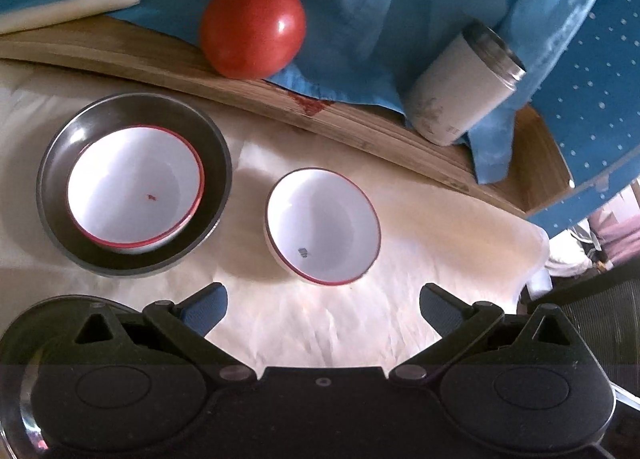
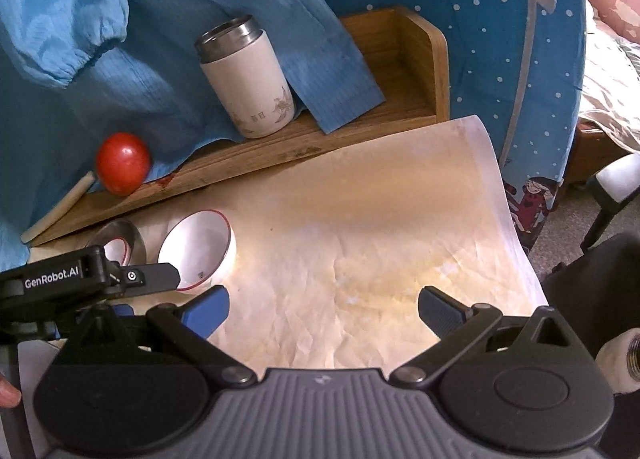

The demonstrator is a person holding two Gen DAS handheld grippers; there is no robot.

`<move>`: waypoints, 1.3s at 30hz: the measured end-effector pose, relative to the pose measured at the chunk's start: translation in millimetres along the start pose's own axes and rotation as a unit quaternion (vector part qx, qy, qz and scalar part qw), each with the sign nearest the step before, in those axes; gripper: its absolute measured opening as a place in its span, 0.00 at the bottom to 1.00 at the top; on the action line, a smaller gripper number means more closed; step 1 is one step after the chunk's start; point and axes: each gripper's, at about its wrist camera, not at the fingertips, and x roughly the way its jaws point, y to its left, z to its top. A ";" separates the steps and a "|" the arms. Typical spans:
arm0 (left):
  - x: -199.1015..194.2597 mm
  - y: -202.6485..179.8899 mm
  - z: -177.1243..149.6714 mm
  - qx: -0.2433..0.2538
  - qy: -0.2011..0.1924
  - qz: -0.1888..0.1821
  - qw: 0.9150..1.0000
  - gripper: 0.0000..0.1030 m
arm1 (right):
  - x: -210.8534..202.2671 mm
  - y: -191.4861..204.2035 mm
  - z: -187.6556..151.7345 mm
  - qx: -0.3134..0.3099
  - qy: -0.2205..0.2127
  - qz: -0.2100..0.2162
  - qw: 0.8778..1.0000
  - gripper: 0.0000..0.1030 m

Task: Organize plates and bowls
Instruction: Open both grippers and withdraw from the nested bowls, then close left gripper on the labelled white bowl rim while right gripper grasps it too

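1. A metal plate (image 1: pixel 132 259), round, dark and shiny with a raised rim, lies flat on the pale paper sheet, near the edge of the wooden shelf.
2. A white bowl with a red rim (image 1: pixel 134 189) sits upright inside the metal plate, a little off centre. It is empty, with a small red mark on its inner wall.
3. A second white bowl with a red rim (image 1: pixel 322 225) stands upright on the paper just beside the plate, apart from it. It is empty, with a small dark mark inside.
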 end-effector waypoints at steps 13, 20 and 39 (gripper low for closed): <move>9.2 15.4 9.5 -0.069 -0.021 0.019 0.997 0.99 | 28.9 0.5 24.2 -0.026 0.012 0.008 1.000 1.00; 12.8 21.4 8.5 -0.084 -0.028 0.029 0.996 0.98 | 48.4 8.1 39.0 -0.040 0.024 0.019 0.999 1.00; 20.6 30.2 10.7 -0.095 -0.031 0.033 0.994 0.74 | 86.8 34.0 50.2 -0.070 0.052 0.066 0.994 0.85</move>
